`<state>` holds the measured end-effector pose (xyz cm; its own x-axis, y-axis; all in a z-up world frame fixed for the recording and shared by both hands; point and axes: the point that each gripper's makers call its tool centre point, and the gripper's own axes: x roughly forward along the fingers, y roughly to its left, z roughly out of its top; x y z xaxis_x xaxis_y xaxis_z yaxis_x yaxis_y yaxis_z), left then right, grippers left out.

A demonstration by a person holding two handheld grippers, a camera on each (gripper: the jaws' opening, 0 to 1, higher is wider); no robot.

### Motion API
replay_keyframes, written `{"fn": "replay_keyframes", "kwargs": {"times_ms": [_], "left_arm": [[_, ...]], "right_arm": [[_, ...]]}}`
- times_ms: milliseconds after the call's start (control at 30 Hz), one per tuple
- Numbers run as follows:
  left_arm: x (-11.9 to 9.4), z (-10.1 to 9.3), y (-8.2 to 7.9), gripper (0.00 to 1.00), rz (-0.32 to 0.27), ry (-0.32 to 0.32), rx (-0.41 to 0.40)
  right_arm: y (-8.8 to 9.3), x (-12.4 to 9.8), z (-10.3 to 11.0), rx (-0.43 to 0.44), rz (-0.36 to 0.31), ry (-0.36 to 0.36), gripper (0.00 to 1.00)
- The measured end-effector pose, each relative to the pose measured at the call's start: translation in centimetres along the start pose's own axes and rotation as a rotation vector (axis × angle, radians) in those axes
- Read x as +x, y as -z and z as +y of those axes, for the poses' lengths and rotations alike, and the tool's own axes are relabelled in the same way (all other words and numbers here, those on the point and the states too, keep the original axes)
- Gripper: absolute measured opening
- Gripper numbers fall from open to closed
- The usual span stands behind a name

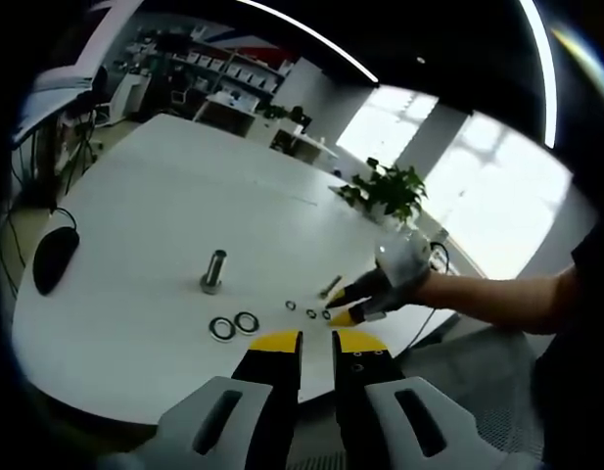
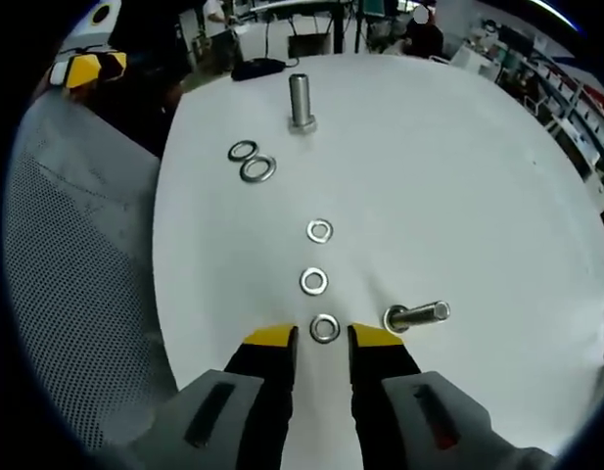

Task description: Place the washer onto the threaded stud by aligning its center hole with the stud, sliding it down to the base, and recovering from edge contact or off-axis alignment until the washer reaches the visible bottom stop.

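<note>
An upright threaded stud [image 1: 213,271] [image 2: 301,101] stands on the white table [image 1: 164,196] [image 2: 458,176]. Two large washers [image 1: 233,325] [image 2: 251,160] lie beside it. Three small washers [image 2: 320,231] [image 2: 313,281] [image 2: 324,328] lie in a row; the nearest sits flat just ahead of the gap of my right gripper [image 2: 323,343], which is open and touches nothing. A second bolt [image 2: 416,315] [image 1: 330,287] lies on its side to the right. My left gripper [image 1: 317,343] hovers open over the table's near edge with nothing in it. In the left gripper view a gloved hand holds the right gripper [image 1: 346,313] at the small washers [image 1: 310,313].
A black mouse [image 1: 55,257] [image 2: 257,67] rests near the table's far edge. A potted plant [image 1: 390,191] stands at another edge. Grey mesh flooring [image 2: 86,294] lies beside the table. Desks and shelves [image 1: 213,78] fill the room behind.
</note>
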<state>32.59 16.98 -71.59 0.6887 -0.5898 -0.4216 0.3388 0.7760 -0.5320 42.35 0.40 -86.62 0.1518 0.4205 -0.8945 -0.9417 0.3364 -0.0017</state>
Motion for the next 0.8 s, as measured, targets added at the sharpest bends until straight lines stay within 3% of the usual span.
{"fn": "replay_keyframes", "kwargs": {"times_ms": [200,800], "left_arm": [[-0.01,-0.01,-0.04,0.1,-0.004,-0.001,-0.002],[-0.02,0.06,-0.12,0.1,-0.008,-0.002,-0.001]], "right_arm": [[0.04,0.03,-0.46,0.004,0.003,0.017,0.14],[-0.44,-0.66,-0.66,0.01,0.01,0.026,0.13]]}}
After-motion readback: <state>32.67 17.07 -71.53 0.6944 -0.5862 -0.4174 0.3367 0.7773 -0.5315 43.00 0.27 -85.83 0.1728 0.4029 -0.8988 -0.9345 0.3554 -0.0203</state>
